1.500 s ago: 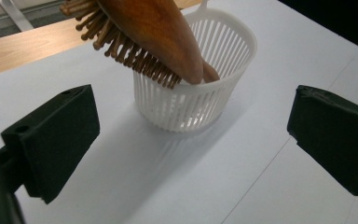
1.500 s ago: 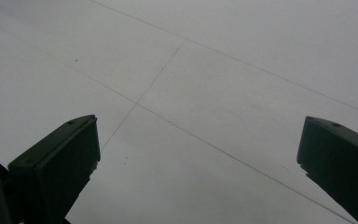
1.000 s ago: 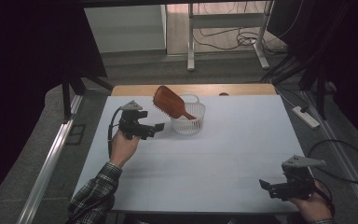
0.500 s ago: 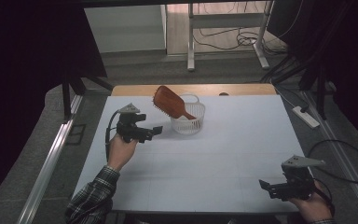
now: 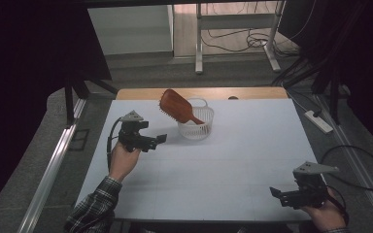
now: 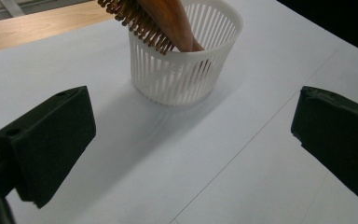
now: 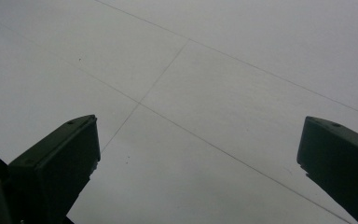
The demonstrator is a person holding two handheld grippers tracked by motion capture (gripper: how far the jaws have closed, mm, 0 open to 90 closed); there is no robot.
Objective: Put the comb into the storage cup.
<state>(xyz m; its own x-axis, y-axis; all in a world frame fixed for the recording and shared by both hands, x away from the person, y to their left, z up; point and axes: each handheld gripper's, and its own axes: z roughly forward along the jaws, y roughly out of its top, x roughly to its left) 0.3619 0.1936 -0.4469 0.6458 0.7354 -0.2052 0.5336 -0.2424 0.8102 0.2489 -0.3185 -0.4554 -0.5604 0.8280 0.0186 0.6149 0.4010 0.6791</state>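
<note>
Backing off, left gripper (image 5: 159, 140) leaves one hairbrush (image 5: 176, 105) in one basket (image 5: 196, 129), fingers wide.

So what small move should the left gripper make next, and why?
Probably ease back a bit more: the left gripper is open and empty beside the basket, and the hairbrush already sits handle-down inside it.

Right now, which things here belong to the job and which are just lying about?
In the job: left gripper, open; white slatted basket; wooden hairbrush leaning in it.

Lying about: power strip and cables on the floor; right gripper, open, idle.
</note>
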